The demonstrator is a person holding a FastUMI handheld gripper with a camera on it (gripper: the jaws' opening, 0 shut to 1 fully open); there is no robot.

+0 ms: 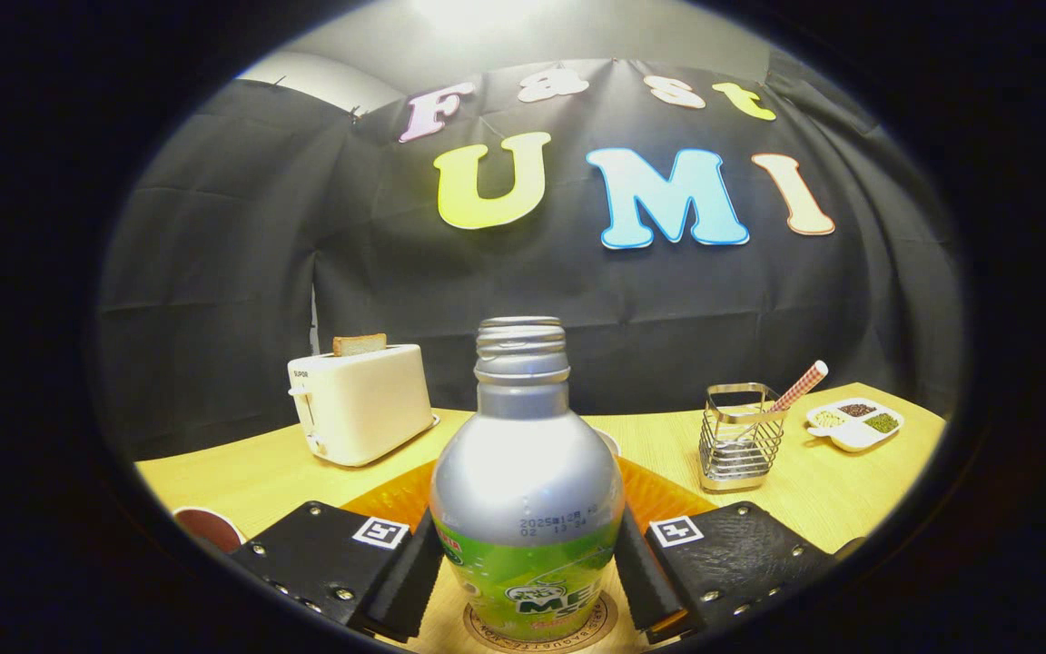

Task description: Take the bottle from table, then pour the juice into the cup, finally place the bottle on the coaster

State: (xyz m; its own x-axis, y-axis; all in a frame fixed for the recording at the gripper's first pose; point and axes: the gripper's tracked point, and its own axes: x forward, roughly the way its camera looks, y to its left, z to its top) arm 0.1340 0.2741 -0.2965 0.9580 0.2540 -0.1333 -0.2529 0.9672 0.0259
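Standing upright between the fingers of the claw (527,572), the bottle (526,490) has its base on the round coaster (543,631), which peeks out beneath it on the counter (251,477). Cap off, threaded neck bare, so pouring looks finished and this reads as the placing step. Fingers flank the bottle's lower body closely on both sides; whether they press it or have just eased off, cannot tell. Low grip suits a steady set-down. Just beyond the bottle, an orange mat (396,500) and a pale rim, likely the cup (612,442), mostly hidden. Further beyond, left: toaster (360,404) with a slice in its slot. Right: wire holder (741,436) with a striped straw, then a divided dish (854,425). Near the left finger: a dark round item (207,527), partly seen.
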